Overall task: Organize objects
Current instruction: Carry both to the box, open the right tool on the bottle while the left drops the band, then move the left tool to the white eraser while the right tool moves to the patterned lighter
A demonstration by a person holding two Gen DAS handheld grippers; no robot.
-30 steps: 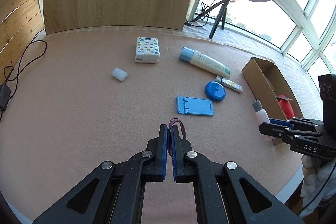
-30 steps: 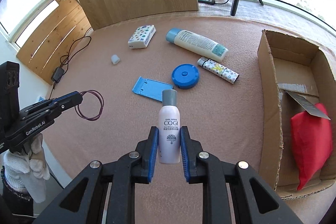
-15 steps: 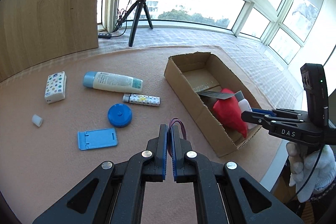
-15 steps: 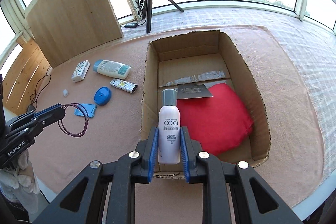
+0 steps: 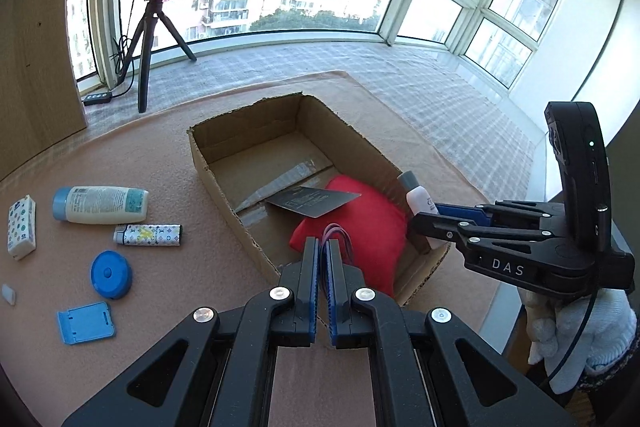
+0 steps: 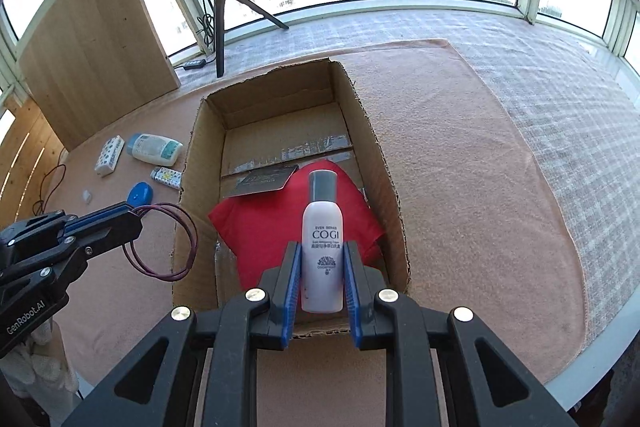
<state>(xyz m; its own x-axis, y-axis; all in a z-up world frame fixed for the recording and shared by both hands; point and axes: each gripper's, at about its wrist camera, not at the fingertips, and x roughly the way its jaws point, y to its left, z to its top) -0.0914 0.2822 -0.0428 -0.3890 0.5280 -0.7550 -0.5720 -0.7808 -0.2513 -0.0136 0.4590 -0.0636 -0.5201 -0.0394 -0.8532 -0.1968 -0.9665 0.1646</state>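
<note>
While right gripper (image 6: 322,269) fingers pinch the white bottle (image 6: 322,254) over the cardboard box (image 6: 382,163), left gripper (image 5: 323,251) fingers clamp purple hair ties (image 5: 339,235)

White bottle (image 6: 322,247) upright above box (image 6: 384,163); purple loops (image 6: 168,243) probably bands.

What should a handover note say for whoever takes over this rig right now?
Left gripper: shut on the purple hair ties, held at the cardboard box's near left edge.
Right gripper: shut on the COGI bottle, held upright over the box.
Done: red pouch and dark card lie in the box.
Left: release both, then box the lotion tube, lighter, tissue pack, blue round case, blue stand and small white piece.
</note>
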